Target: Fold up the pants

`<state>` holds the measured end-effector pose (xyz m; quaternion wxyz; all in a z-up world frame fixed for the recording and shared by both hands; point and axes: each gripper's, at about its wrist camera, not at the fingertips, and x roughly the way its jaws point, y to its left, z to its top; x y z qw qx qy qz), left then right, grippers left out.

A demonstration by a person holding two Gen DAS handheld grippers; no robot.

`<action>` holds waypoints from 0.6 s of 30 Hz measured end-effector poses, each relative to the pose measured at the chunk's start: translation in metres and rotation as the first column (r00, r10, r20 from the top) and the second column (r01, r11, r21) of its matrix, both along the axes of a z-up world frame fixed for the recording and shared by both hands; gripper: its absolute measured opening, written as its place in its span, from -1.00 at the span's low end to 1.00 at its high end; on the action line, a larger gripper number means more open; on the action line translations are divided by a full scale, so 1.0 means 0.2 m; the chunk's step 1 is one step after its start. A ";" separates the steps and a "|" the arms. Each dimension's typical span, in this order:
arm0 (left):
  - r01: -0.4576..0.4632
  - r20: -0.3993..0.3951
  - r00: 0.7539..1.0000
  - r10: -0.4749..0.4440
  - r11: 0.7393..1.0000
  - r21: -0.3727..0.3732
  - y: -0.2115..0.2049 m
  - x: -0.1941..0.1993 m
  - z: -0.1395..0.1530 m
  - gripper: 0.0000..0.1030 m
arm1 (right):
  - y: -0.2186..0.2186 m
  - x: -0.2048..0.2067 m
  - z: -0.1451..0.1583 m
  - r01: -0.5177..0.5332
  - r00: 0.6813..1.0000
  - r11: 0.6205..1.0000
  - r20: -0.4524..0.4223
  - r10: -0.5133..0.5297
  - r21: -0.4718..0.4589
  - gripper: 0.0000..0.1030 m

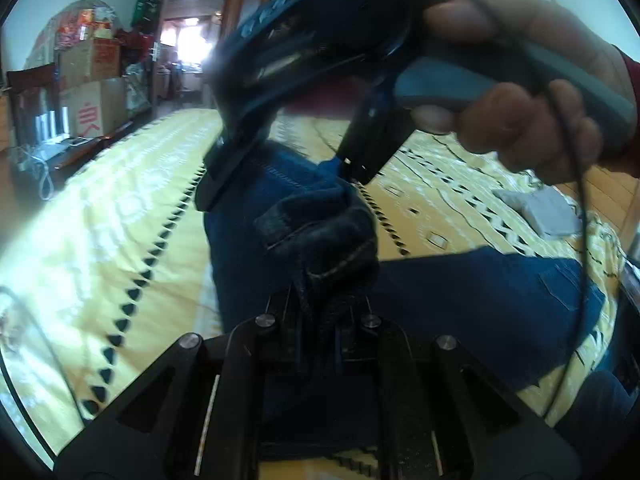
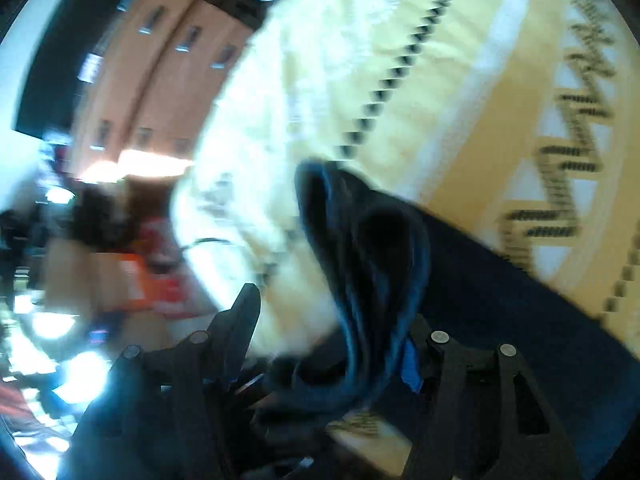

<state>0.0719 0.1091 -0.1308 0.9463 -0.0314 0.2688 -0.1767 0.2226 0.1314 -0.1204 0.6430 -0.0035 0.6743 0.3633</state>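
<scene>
Dark blue jeans [image 1: 460, 292] lie on a yellow patterned bedspread [image 1: 100, 232]. My left gripper [image 1: 320, 308] is shut on a bunched fold of the jeans near the waistband, lifting it. The right gripper [image 1: 280, 172], held by a hand [image 1: 520, 120], hovers just above that same fold in the left wrist view. In the blurred right wrist view, the right gripper [image 2: 332, 320] has its fingers spread wide, with a raised fold of the jeans [image 2: 372, 260] standing between them; the fingers do not press on it.
Stacked cardboard boxes [image 1: 92, 80] and an open doorway [image 1: 188, 40] stand at the far left of the room. A grey folded item [image 1: 540, 208] lies on the bed at right. A black cable [image 1: 580, 240] hangs from the right gripper.
</scene>
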 end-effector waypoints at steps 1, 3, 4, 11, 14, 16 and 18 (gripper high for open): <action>0.002 -0.005 1.000 -0.002 1.000 -0.004 -0.01 -0.01 -0.01 -0.78 | -0.04 0.01 -0.01 0.020 1.000 1.000 0.014 -0.020 -0.005 0.06; 0.000 -0.019 1.000 0.000 1.000 -0.013 -0.02 -0.01 -0.01 -0.78 | -0.12 0.04 -0.04 0.048 0.999 0.999 0.017 -0.048 0.007 -0.53; 0.002 -0.023 1.000 -0.002 1.000 -0.014 -0.02 -0.02 -0.01 -0.78 | -0.18 0.04 -0.06 0.069 0.998 0.997 0.014 -0.069 0.026 -0.59; 0.174 0.020 0.984 -0.175 0.983 0.052 -0.33 -0.11 0.12 -0.77 | -0.85 -0.12 -0.09 0.272 0.960 0.909 -0.019 -0.281 0.316 -0.66; 0.287 0.001 0.958 -0.288 0.955 0.078 -0.57 -0.16 0.09 -0.74 | -1.20 -0.19 -0.16 0.348 0.931 0.859 -0.031 -0.364 0.374 -0.66; 0.353 -0.034 0.936 -0.352 0.933 0.072 -0.74 -0.18 0.06 -0.73 | -1.43 -0.25 -0.23 0.403 0.906 0.824 -0.044 -0.422 0.397 -0.66; 0.394 -0.067 0.919 -0.389 0.916 0.075 -0.88 -0.18 0.03 -0.72 | -1.62 -0.28 -0.29 0.449 0.883 0.795 -0.066 -0.465 0.407 -0.66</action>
